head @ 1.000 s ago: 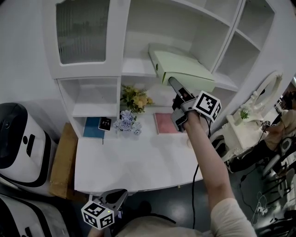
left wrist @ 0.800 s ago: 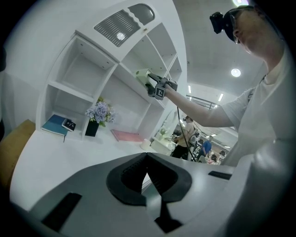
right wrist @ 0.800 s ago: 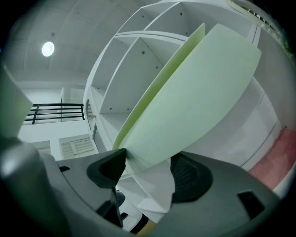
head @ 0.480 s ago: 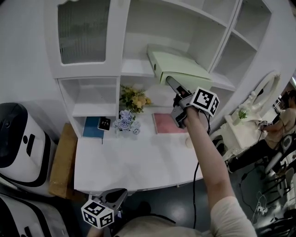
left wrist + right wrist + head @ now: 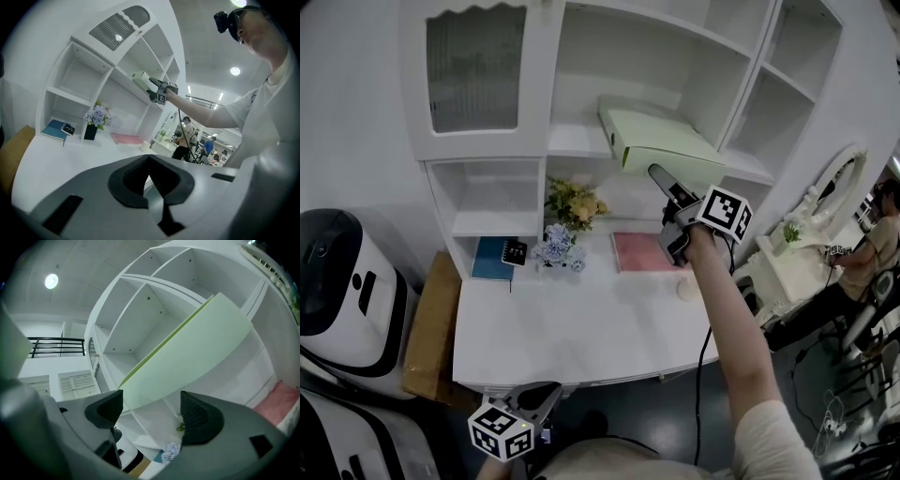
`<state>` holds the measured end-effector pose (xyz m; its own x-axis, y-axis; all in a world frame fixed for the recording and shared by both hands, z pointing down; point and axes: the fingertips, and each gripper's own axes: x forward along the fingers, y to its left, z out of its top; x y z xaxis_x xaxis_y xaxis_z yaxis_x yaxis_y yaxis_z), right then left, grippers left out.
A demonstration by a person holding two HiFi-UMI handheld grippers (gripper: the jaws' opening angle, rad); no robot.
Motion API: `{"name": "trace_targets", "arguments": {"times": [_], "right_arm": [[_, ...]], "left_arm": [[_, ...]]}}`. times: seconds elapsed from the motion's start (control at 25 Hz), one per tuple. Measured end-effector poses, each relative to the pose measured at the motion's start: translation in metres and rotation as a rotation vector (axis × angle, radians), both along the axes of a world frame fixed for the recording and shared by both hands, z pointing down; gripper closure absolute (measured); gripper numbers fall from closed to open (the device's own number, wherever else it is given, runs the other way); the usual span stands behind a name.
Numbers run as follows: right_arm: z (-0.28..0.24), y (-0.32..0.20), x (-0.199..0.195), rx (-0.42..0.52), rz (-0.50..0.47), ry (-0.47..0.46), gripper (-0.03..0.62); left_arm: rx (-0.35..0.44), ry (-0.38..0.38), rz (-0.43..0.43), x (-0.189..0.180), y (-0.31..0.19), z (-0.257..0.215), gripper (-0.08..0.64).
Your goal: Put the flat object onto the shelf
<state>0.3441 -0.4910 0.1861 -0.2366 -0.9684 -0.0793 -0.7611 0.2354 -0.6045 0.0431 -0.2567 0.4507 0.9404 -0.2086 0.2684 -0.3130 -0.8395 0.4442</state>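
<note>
Low at the left, the left gripper (image 5: 514, 424) hangs below the front edge of the white desk (image 5: 581, 328). Its jaws are closed against each other with nothing in them. It is well apart from everything, so I see little risk there unless it is swung up into the desk edge.

Along the back of the desk, from the left, lie a blue notebook (image 5: 490, 257), a small bunch of pale blue flowers (image 5: 559, 247) and a pink flat pad (image 5: 639, 251).

Above them the pale green flat box (image 5: 661, 139) lies on the white shelf board (image 5: 577, 141). Its near end appears to jut out past the board's front edge. At that end sits the right gripper (image 5: 659, 176). Its jaws are opening, with the box's edge between them, and the pads (image 5: 107, 409) do not press on it.

The main danger, as I judge it, is in backing away. If a pad catches the box's edge while the gripper draws off at a slant, it could drag the box forward. With so much of the box seeming to overhang, a small pull might tip it off the board. It would then fall onto the flowers or the pink pad below. Pulling straight back along the jaws, once they stand fully wide, looks safest.
</note>
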Motion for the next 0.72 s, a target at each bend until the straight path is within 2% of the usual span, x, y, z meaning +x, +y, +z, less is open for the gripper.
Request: {"name": "trace_targets", "arguments": {"times": [0.16,0.36,0.56,0.72], "right_arm": [[0.003,0.023,-0.011,0.004,-0.044,-0.013,0.221],[0.019,0.068,-0.048,-0.043,-0.157,0.053,0.221],[0.024,0.102,-0.08,-0.054,-0.217,0.326,0.221],[0.048,0.13,-0.117,-0.063,-0.308,0.499,0.222]], "left_arm": [[0.013,0.0,-0.006,-0.002,-0.001,-0.004,0.546],[0.023,0.0,-0.001,0.005,0.002,-0.008,0.546],[0.085,-0.003,0.014,0.012,-0.017,-0.025,0.546],[0.087,-0.013,-0.015,0.002,-0.018,-0.029,0.546]]}}
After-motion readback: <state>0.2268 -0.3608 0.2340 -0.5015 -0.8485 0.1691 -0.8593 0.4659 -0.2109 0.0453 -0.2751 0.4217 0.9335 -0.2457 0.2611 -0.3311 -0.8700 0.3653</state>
